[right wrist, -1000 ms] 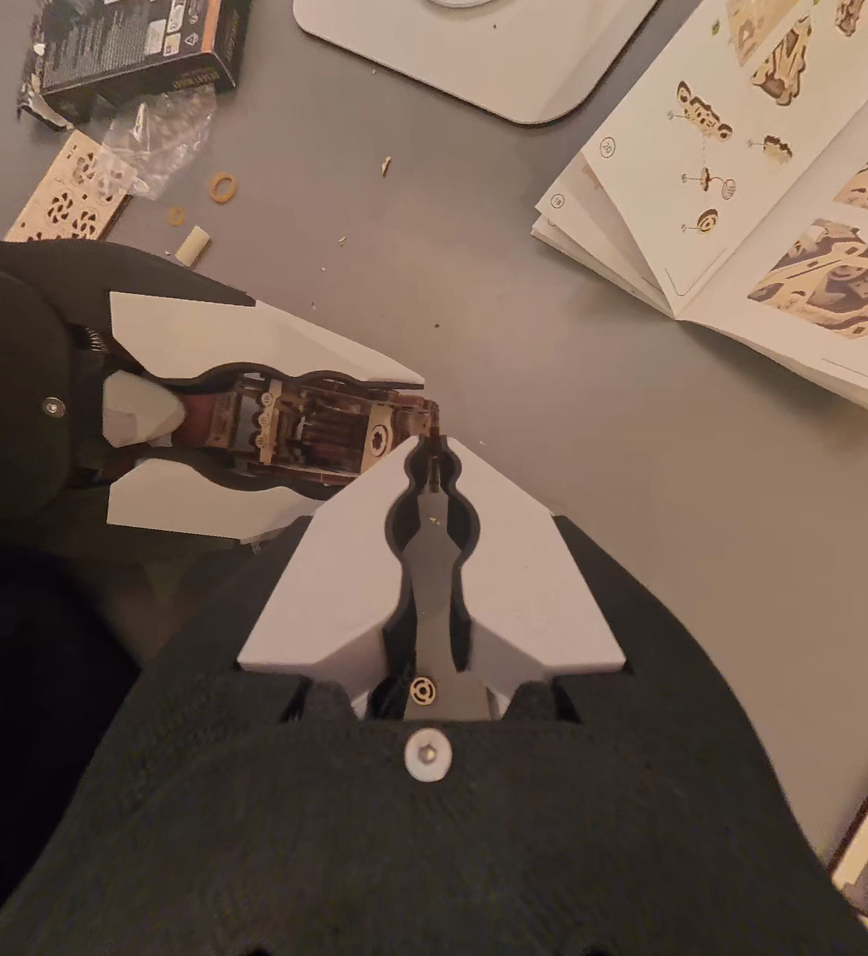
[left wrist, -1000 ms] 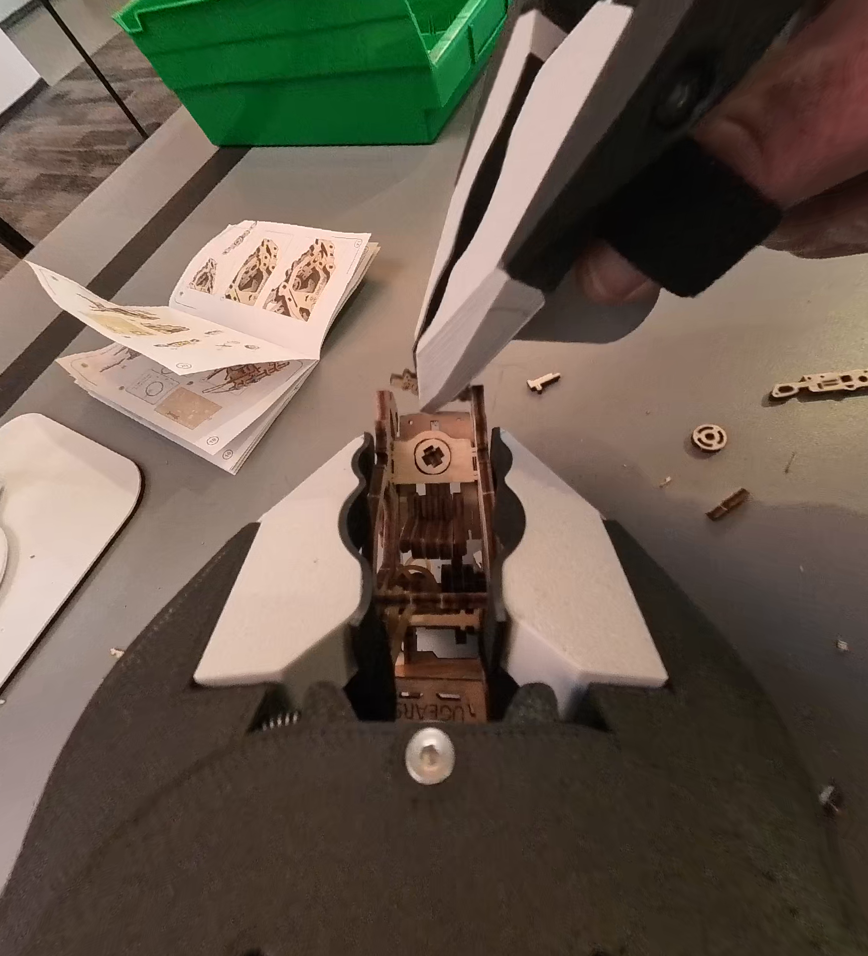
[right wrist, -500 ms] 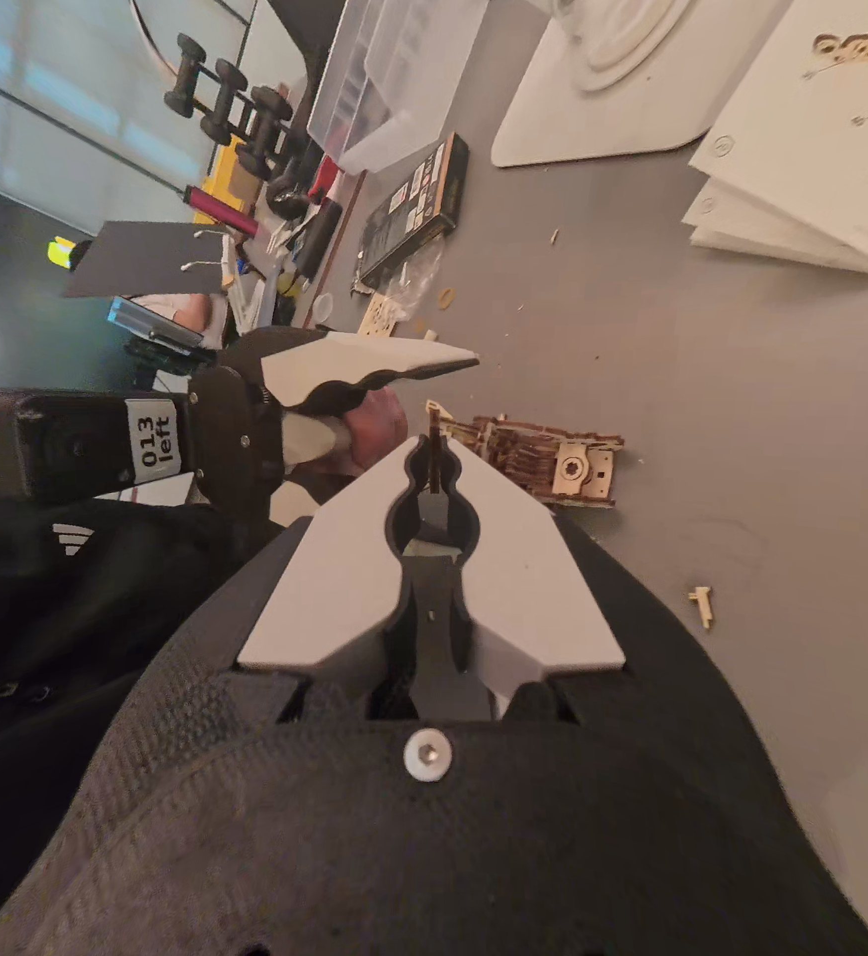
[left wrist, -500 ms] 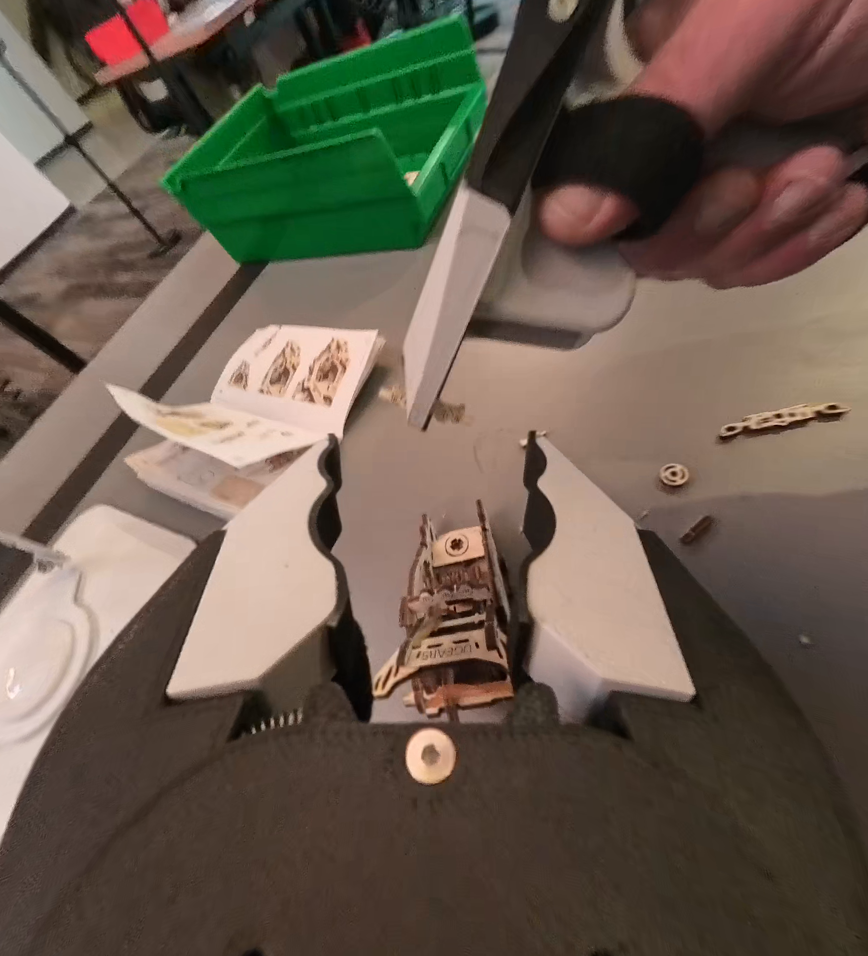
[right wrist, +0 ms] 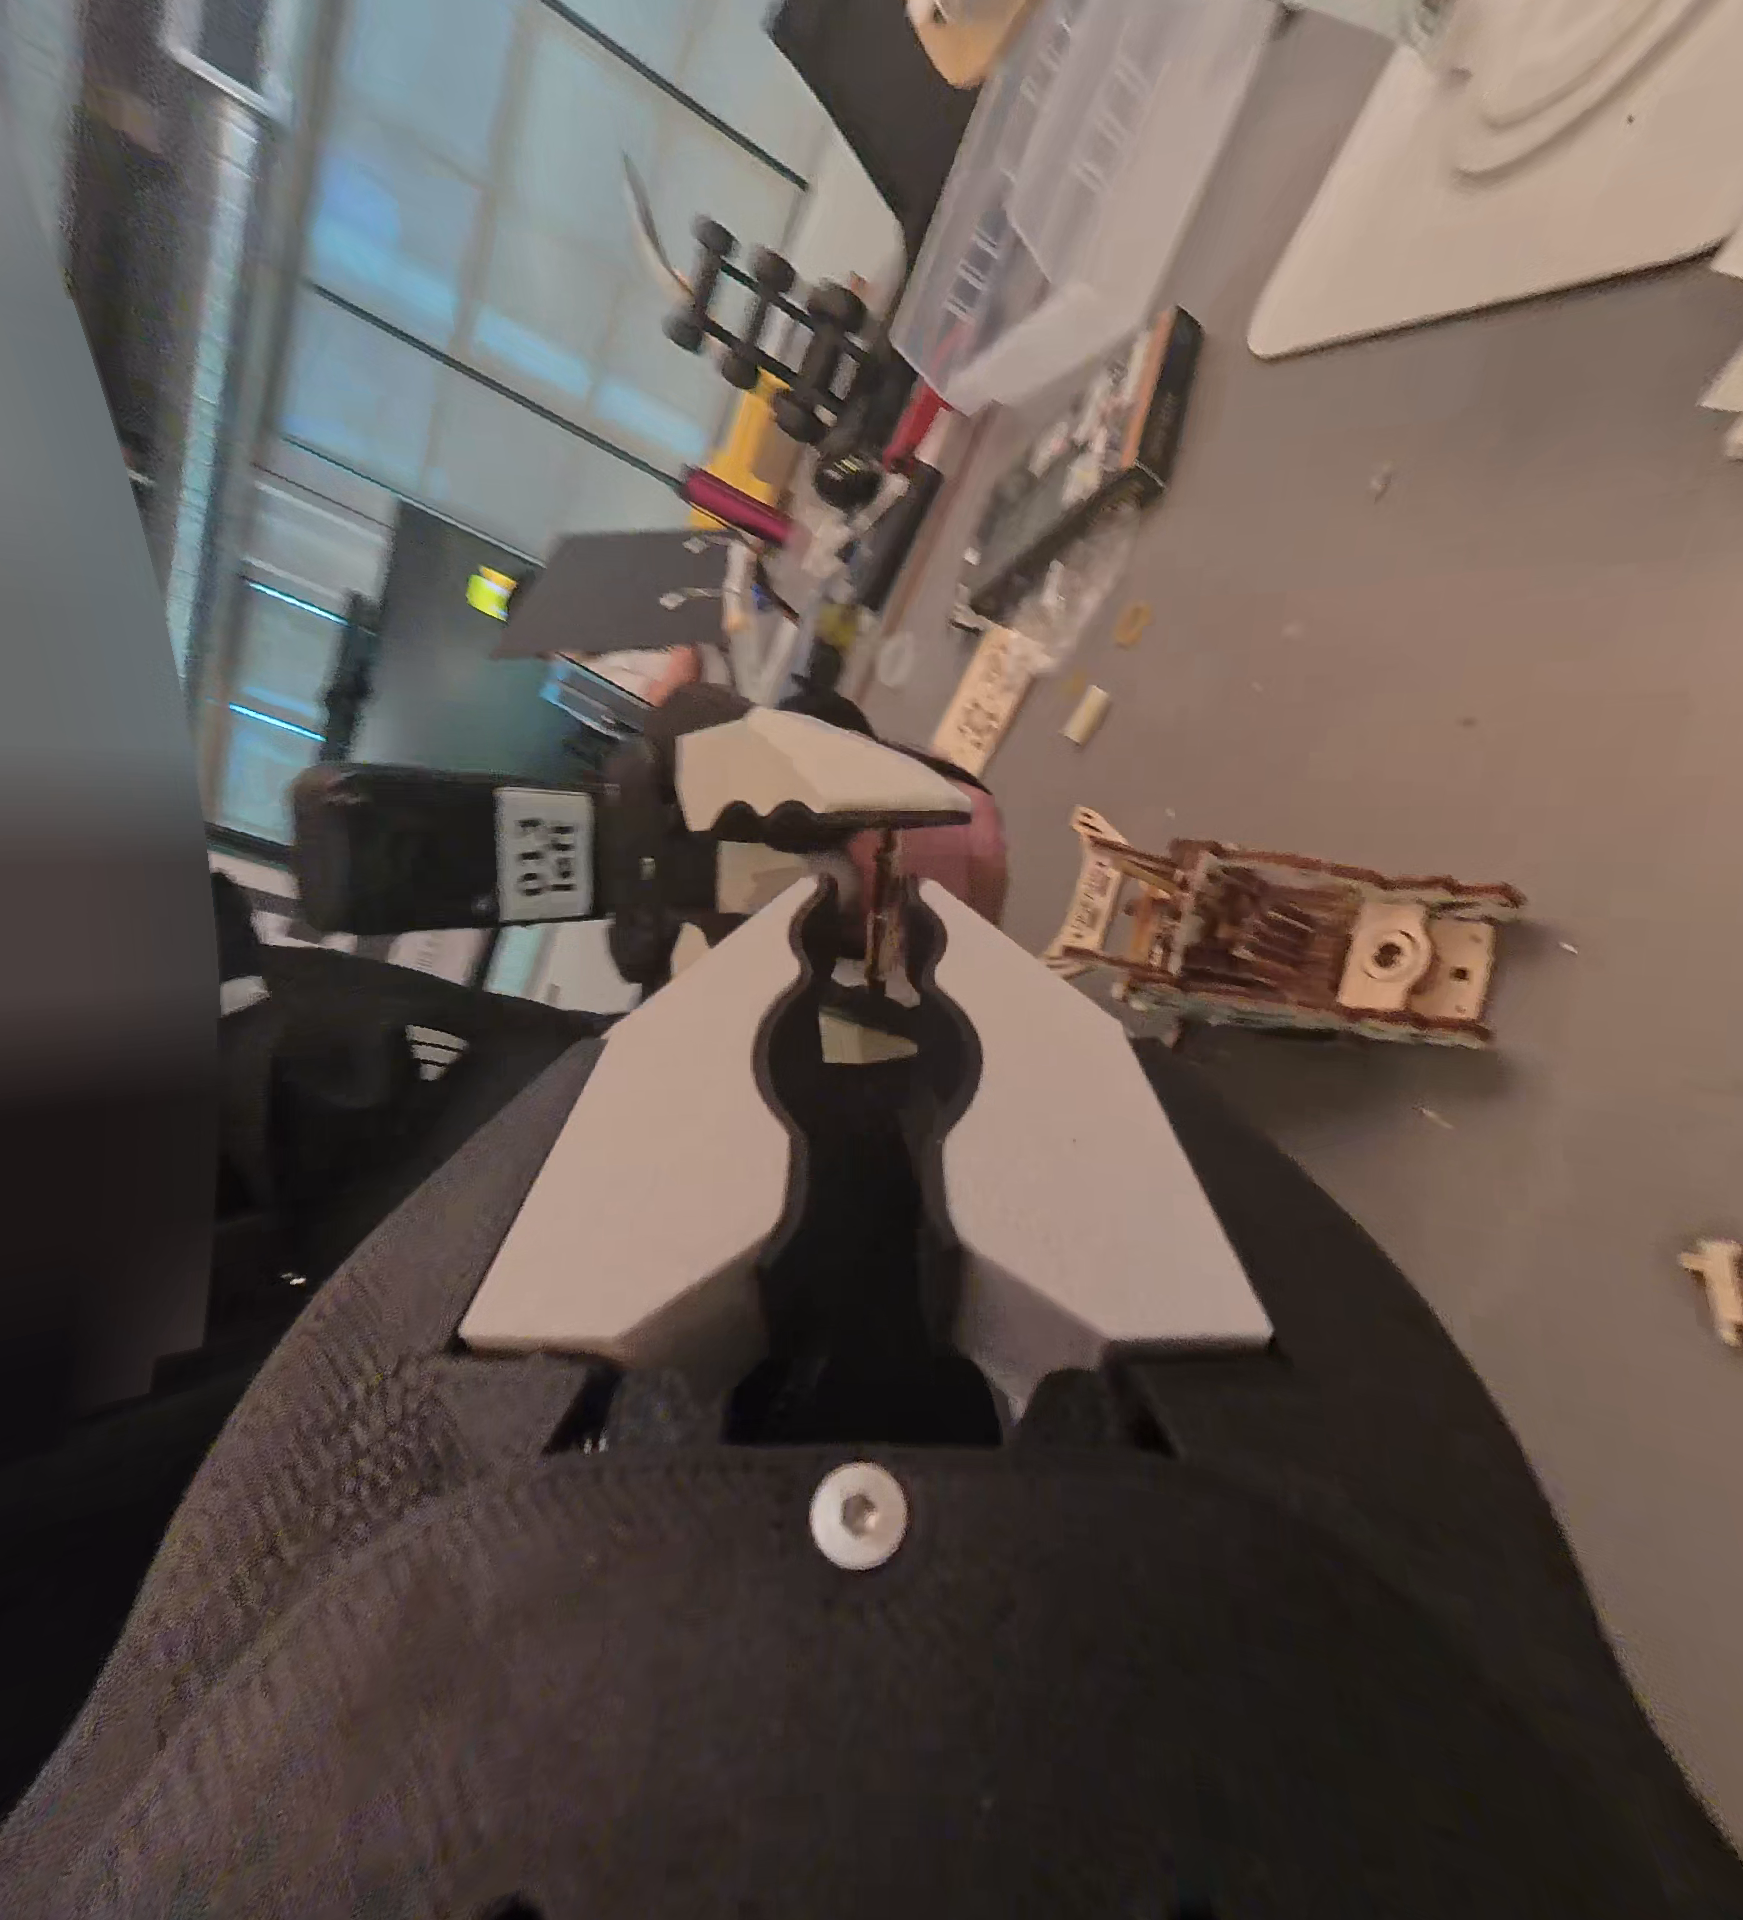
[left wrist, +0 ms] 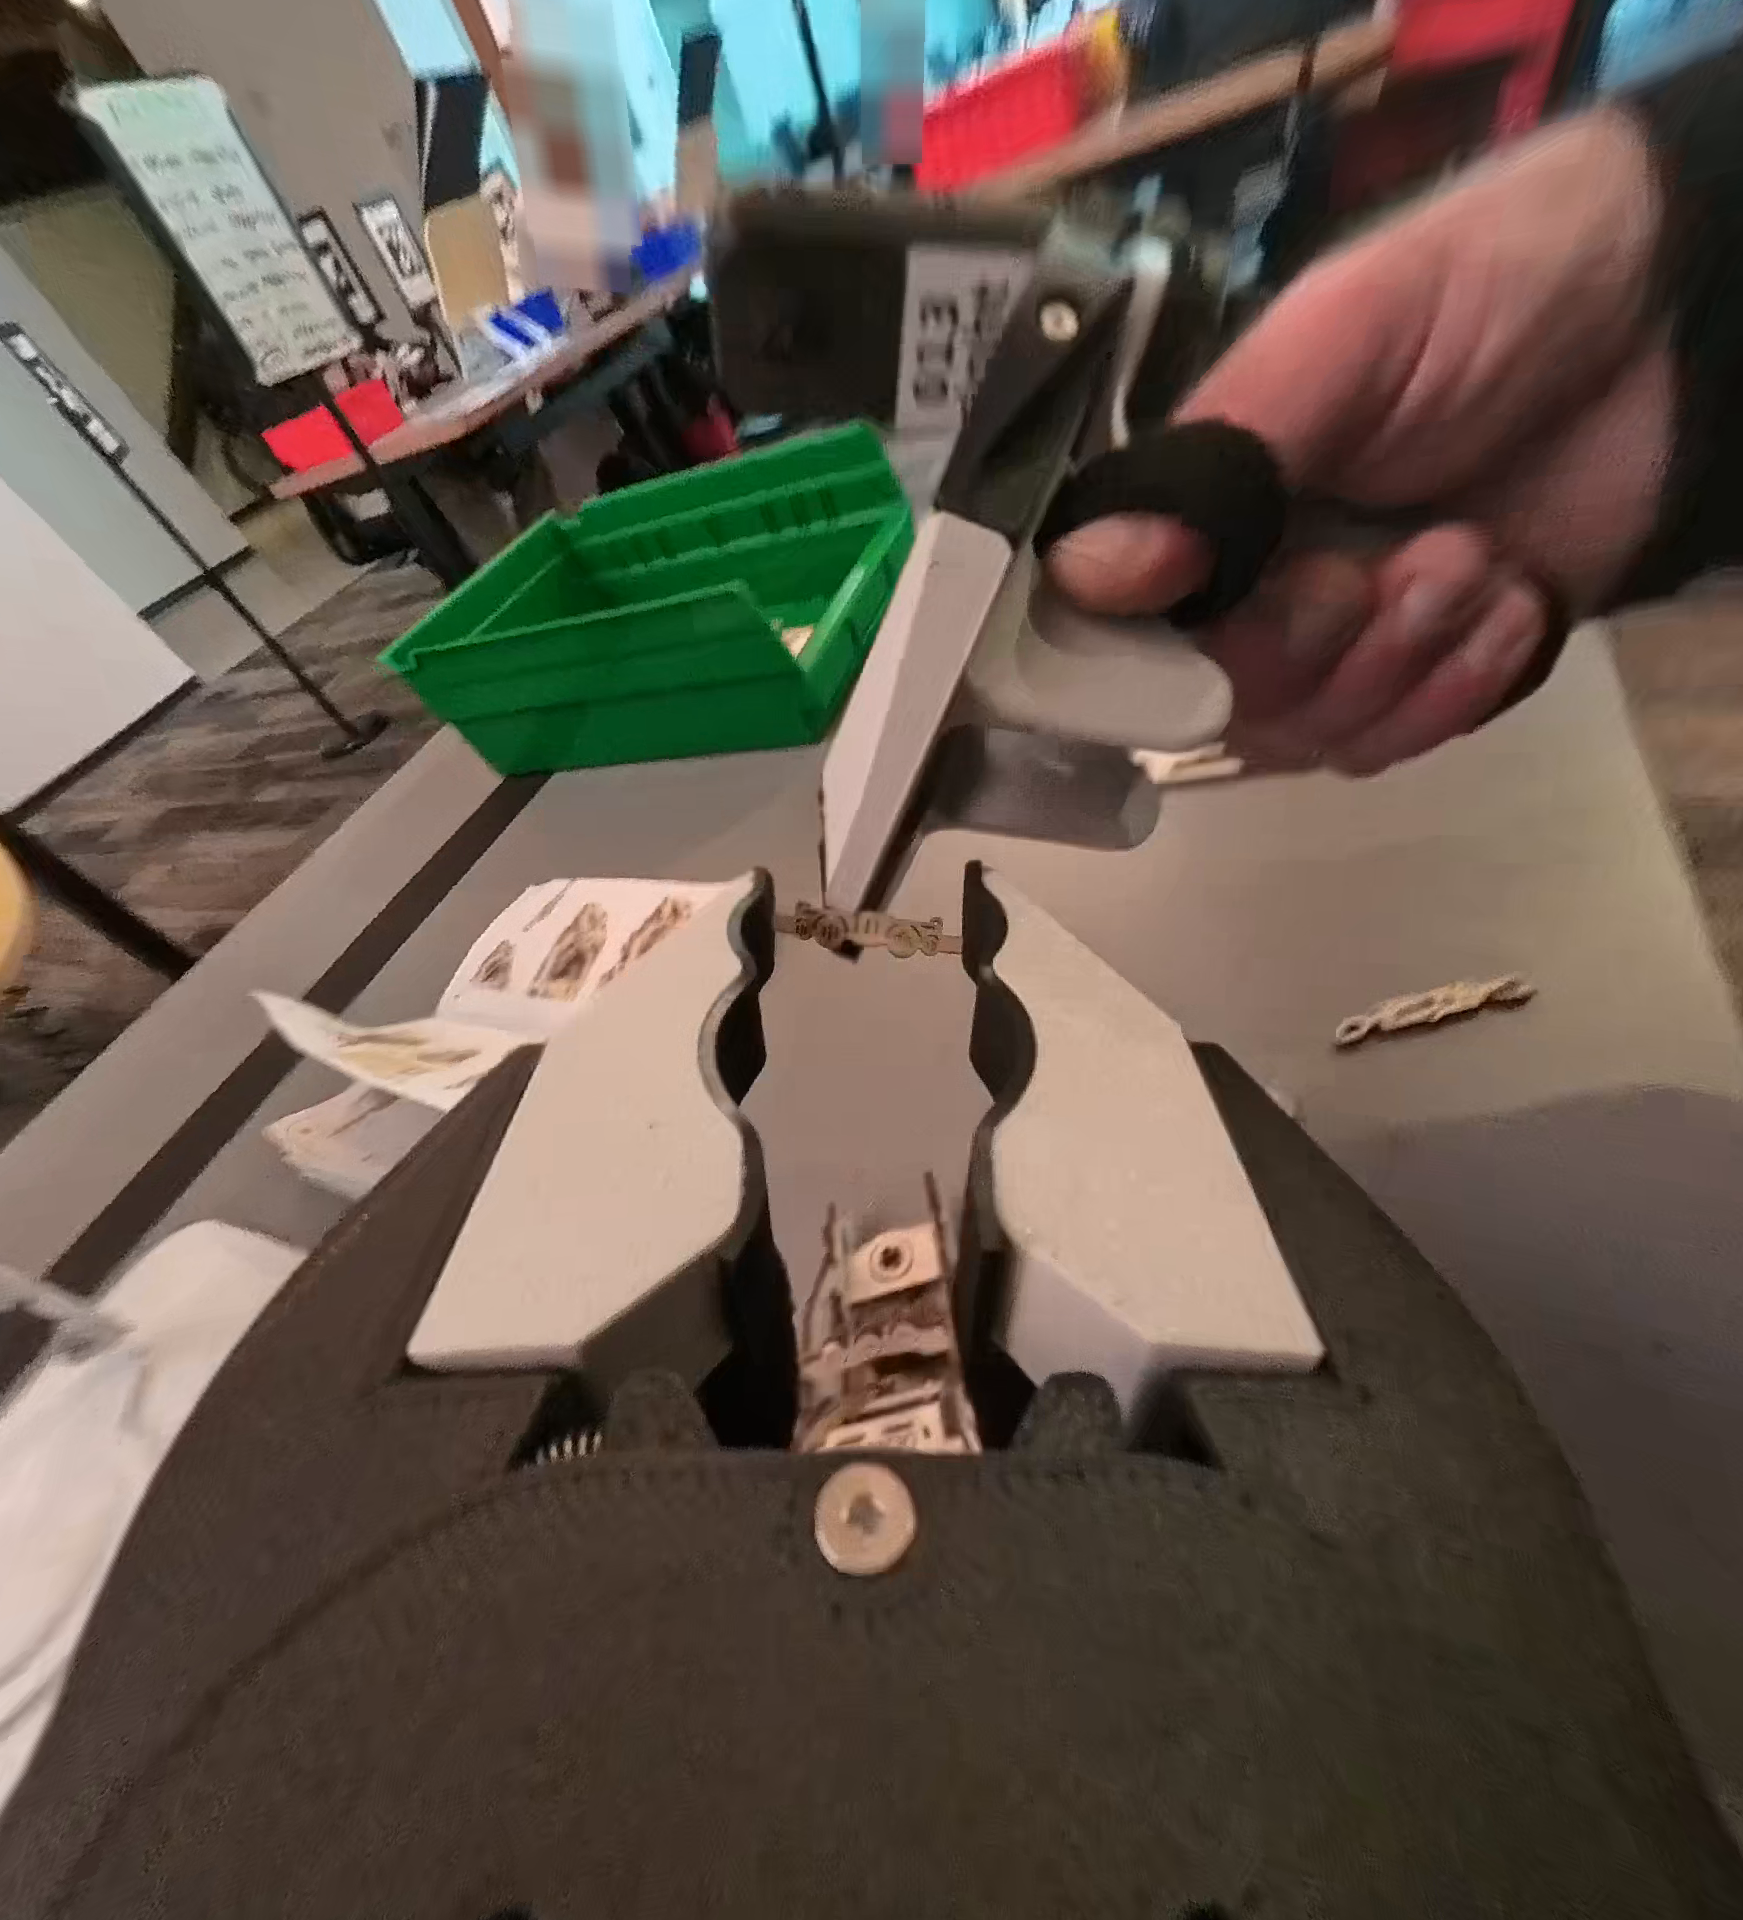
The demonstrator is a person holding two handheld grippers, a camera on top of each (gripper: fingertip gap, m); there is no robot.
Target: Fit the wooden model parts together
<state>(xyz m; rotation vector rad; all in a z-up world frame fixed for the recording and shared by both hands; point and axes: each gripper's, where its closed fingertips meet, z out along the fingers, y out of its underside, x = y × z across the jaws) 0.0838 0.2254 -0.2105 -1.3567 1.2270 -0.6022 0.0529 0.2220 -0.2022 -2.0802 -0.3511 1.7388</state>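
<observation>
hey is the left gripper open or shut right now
Open. In the left wrist view the left gripper has its jaws spread with bare table between them, and the wooden model lies loose below, ungripped.

Lettering around, none clear enough to read

White label [right wrist: 543,855] on the left gripper [right wrist: 825,831], whiteboard [left wrist: 223,223] far back, black box [right wrist: 1085,488] on the desk [right wrist: 1469,675]: all carry blurred writing.

Left tool [left wrist: 867,925] gapes wide; right tool [right wrist: 872,904] is pinched nearly closed.
</observation>
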